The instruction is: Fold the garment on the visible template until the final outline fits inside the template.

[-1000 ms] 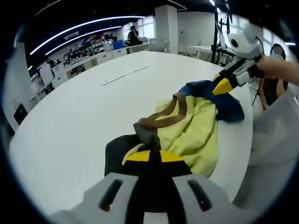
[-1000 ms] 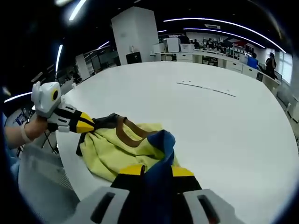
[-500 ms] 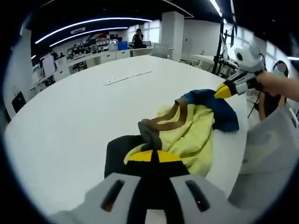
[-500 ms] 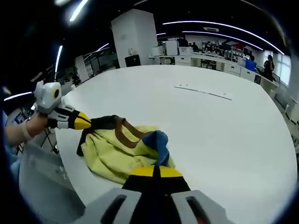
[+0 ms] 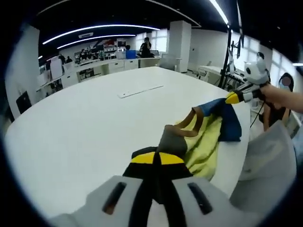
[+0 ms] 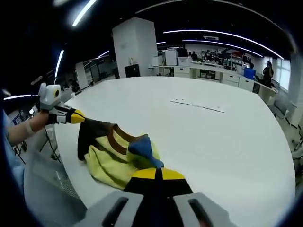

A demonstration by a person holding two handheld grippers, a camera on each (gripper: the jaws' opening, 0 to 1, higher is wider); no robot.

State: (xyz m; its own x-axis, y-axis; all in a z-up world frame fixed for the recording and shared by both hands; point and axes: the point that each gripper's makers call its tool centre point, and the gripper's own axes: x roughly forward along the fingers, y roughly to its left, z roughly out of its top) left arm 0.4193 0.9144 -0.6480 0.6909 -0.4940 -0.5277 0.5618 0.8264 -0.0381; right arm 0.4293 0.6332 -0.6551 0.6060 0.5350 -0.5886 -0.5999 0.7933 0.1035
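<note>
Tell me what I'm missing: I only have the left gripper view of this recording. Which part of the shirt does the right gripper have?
Observer: The right gripper has its jaws shut on the blue sleeve of the garment.
Operator: And how does my left gripper look from that side?
Observer: The left gripper pinches the dark sleeve, which hangs stretched toward the table edge.
Operator: Is the collar visible there?
Observer: Yes, the brown collar lies open between both sleeves, above the bunched yellow body.
</note>
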